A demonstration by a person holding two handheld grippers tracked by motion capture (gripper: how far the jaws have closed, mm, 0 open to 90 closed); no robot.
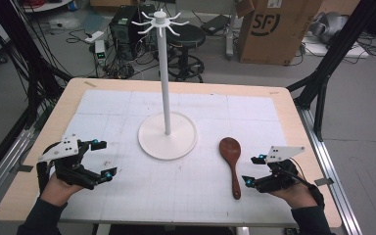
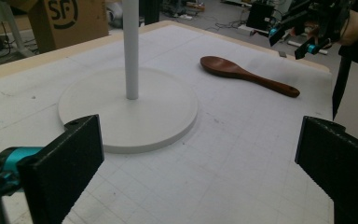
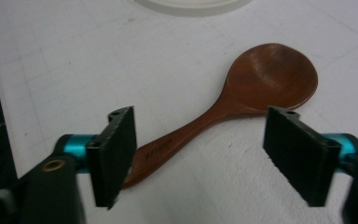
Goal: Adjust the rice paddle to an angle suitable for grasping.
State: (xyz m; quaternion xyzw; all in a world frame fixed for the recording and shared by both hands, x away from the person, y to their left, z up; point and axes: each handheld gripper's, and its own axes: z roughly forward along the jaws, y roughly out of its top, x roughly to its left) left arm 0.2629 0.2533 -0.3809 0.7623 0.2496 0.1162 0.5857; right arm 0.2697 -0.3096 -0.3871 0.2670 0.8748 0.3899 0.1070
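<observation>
I am holding my left gripper (image 1: 101,159) low over the near-left part of the white grid mat (image 1: 127,196), its jaws standing wide apart with nothing between them. In the left gripper view the two black jaws are framing the round base of the white stand (image 2: 135,109), which is sitting near the middle of the table (image 1: 39,142) — a tall pole topped by a ring of hooks, all of them bare.

My right gripper (image 1: 253,170) is hovering at the near-right, jaws also spread and gripping nothing. The wooden spoon (image 1: 232,164) is lying flat on the mat just beside it, to the right of the stand's base and apart from it, bowl facing up and pointing away from me, handle toward me. In the right gripper view the spoon (image 3: 242,102) is lying between my open jaws — the handle end is passing just behind one of them.

Beyond the table, a cardboard box (image 1: 274,29) is standing on the floor.
</observation>
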